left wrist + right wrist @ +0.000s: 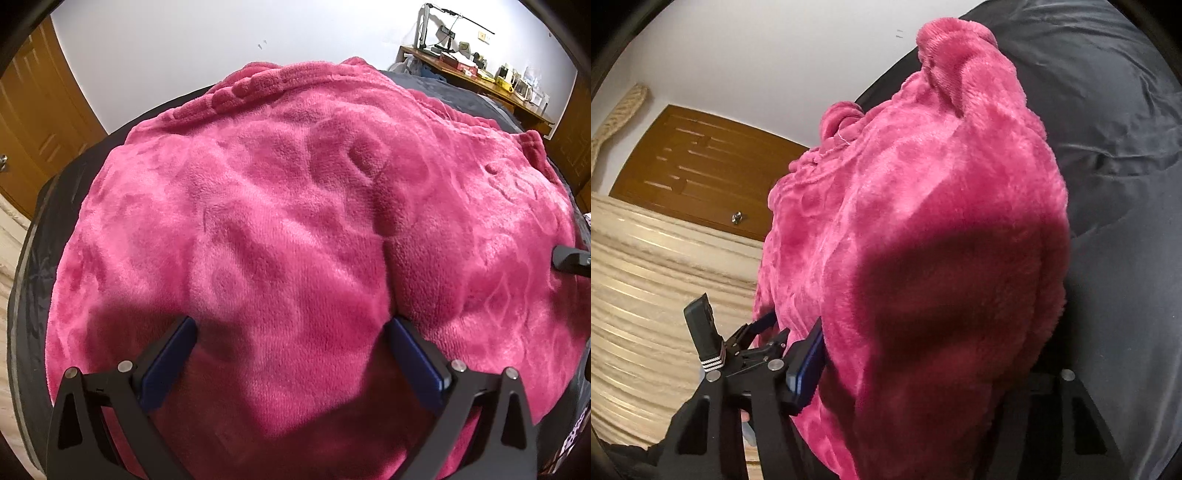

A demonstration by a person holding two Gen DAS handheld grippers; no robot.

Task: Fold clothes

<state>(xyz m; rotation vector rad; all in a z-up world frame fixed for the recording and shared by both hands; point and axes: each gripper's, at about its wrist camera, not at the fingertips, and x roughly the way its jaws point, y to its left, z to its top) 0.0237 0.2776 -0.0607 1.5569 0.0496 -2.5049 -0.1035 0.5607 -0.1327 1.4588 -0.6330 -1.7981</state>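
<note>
Left wrist view: the fuzzy pink embossed fleece garment (295, 221) lies spread over the dark bed cover (27, 280), ahead of and between the wide-apart fingers of the left gripper (291, 354), which hold nothing. Folding looks barely begun.

Right wrist view: the right gripper (923, 376) has fleece bunched between half-closed fingers; its right finger is hidden, so a firm grip is unclear.

We see a pink fleece garment (295, 221): plush, embossed, matt pile. Bed sheet (1126, 147) is dark, smooth, wrinkled cloth. Left gripper (293, 360) is matt black plastic with blue pads and shiny metal pins. Door (701, 162) is glossy wood.
</note>
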